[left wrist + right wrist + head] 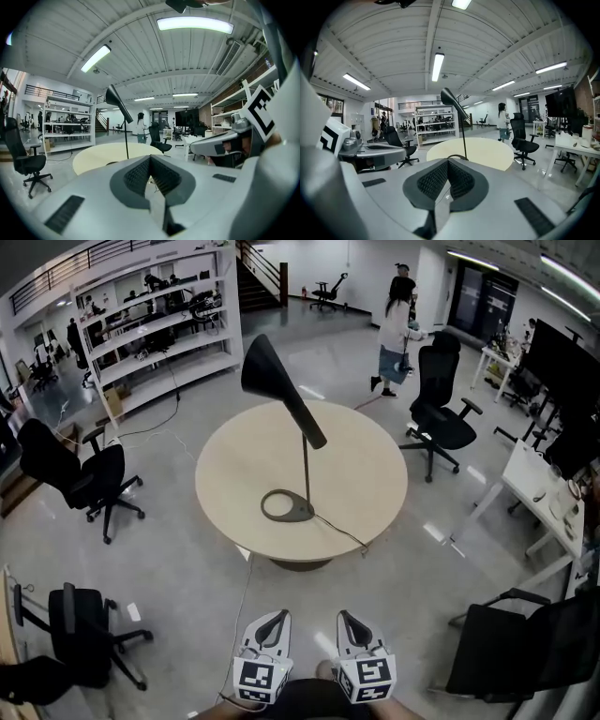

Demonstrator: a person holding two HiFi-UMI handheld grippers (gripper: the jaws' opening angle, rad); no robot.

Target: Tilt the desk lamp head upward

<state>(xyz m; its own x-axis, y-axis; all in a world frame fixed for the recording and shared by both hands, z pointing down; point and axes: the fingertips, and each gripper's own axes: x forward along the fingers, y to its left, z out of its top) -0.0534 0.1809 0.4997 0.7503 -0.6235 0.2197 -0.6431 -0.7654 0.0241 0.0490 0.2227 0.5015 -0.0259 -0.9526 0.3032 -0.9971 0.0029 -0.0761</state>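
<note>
A black desk lamp stands on a round beige table (366, 474). Its ring base (286, 507) lies near the table's middle, and a thin stem (306, 470) rises from it. The cone head (267, 371) slants up to the left with its wide mouth at the top. Both grippers are low at the frame's bottom, well short of the table. My left gripper (275, 618) and my right gripper (347, 618) are shut with nothing in them. The lamp head (115, 98) shows far off in the left gripper view, beyond the left gripper (150, 159). It is also distant (449, 98) beyond the right gripper (448, 161).
The lamp's cable (342, 532) runs off the table's near right edge. Black office chairs stand at left (80, 474), lower left (80, 629), back right (441, 409) and lower right (525, 643). White shelving (159, 320) and a person (394, 329) are behind; a white desk (544, 493) is at right.
</note>
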